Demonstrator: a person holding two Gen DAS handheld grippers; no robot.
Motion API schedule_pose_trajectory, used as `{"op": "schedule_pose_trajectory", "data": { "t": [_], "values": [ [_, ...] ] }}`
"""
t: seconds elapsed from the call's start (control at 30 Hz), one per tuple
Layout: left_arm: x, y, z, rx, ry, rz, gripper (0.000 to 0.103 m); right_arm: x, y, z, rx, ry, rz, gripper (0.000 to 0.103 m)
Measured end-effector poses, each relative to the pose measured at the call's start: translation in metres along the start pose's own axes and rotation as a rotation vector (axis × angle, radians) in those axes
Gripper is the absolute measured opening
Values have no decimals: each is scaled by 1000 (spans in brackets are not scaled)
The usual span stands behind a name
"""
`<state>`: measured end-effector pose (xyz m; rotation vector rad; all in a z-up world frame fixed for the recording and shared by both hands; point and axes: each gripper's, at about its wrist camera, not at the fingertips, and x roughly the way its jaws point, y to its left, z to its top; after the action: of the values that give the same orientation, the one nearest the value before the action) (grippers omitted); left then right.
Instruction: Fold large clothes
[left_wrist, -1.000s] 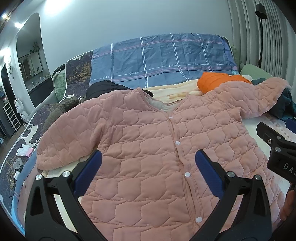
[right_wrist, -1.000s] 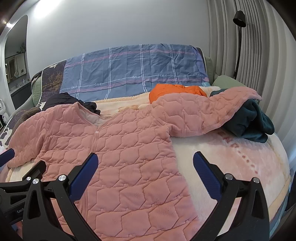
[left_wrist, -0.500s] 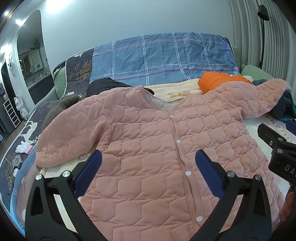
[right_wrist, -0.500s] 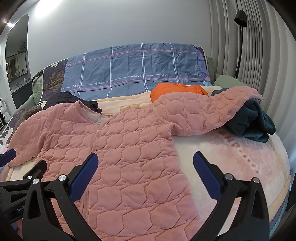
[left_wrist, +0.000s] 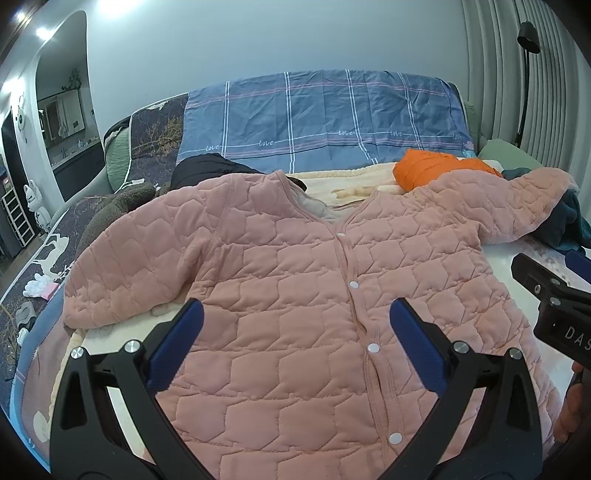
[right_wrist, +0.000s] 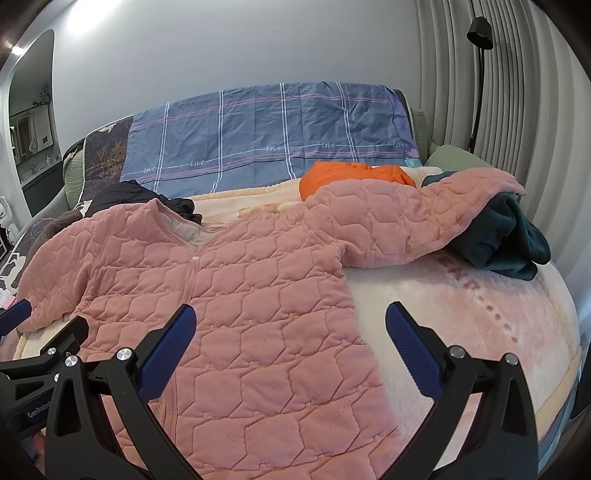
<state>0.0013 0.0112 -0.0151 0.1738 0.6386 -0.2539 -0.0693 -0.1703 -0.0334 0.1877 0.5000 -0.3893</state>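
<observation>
I see the pink quilted jacket (left_wrist: 314, 288) spread front-up on the bed (right_wrist: 480, 306), snaps closed; my left hand-held gripper (left_wrist: 293, 332) and right hand-held gripper (right_wrist: 288, 332) hover over its near hem, both wide, holding nothing

The left wrist view looks forward between its own spread blue fingers (left_wrist: 184, 343), low and close over the jacket (left_wrist: 295, 280), facing the headboard cover (left_wrist: 325, 118); the right gripper's body (left_wrist: 554, 302) cuts in at its right edge; the right wrist view sits just beside it, further right, facing the same way past its fingers (right_wrist: 410, 343), with the left gripper (right_wrist: 22, 332) at its left edge; both share the jacket (right_wrist: 240, 295), the cover (right_wrist: 269, 136), the orange cloth (right_wrist: 347, 177) and the lamp (right_wrist: 480, 33).
</observation>
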Motion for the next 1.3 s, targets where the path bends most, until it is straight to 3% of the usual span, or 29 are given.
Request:
{"op": "schedule_pose_trajectory", "data": {
  "t": [0.33,0.6,0.7,0.73,0.8,0.87,1.03,1.17,1.2,1.27,1.3],
  "values": [
    [-3,-1,1,15,-17,13,101,2,-5,0,18,7,4,102],
    [2,7,2,11,-13,-18,101,4,-3,1,-16,22,33,102],
    [10,19,1,-17,5,-66,88,6,0,1,-64,37,46,102],
    [15,28,0,-35,16,-86,78,7,0,2,-85,46,57,102],
    [25,52,-4,-96,44,-124,64,7,2,2,-115,51,60,102],
    [44,98,-15,-239,103,-169,49,7,3,3,-155,50,52,102],
    [80,208,-52,-540,161,-154,43,16,2,5,-180,74,34,102],
    [105,299,-89,-849,159,-152,45,25,6,3,-170,106,41,102],
    [110,316,-96,-898,148,-143,49,28,9,2,-173,117,49,102],
    [120,346,-108,-977,135,-87,69,31,13,1,-182,128,50,102],
    [125,356,-113,-1007,129,-70,70,32,15,1,-188,130,48,102]
  ]
}}
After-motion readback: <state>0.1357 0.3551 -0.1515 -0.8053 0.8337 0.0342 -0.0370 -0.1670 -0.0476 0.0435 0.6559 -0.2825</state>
